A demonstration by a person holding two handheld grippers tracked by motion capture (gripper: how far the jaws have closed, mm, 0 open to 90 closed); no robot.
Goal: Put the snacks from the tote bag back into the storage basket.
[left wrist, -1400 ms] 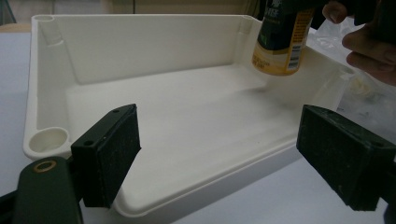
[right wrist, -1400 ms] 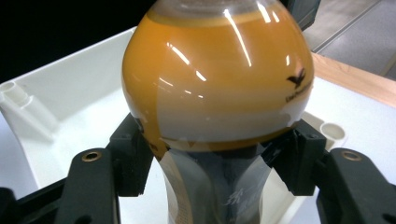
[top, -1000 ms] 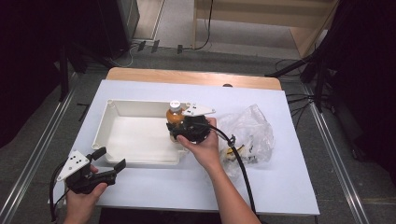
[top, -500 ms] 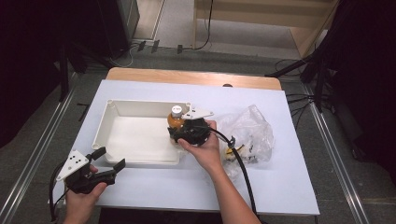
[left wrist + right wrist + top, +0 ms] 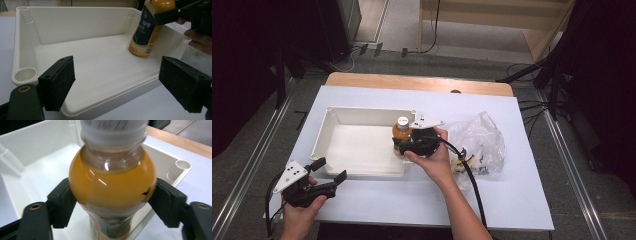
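The high view looks forward and down over the whole pale blue table (image 5: 532, 200). The left gripper view sits low beside the white plastic tray's (image 5: 22, 45) near corner; the right gripper view crowds the orange-filled plastic bottle (image 5: 112, 185), shared by all.

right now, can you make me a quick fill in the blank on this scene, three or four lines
1. The bottle of orange drink stands inside the white ____.
2. The bottle's cap is ____ in colour.
3. The right gripper has its jaws on either side of the ____.
4. The clear plastic bag lies on the table beside the person's ____ hand.

Missing words: tray; white; bottle; right
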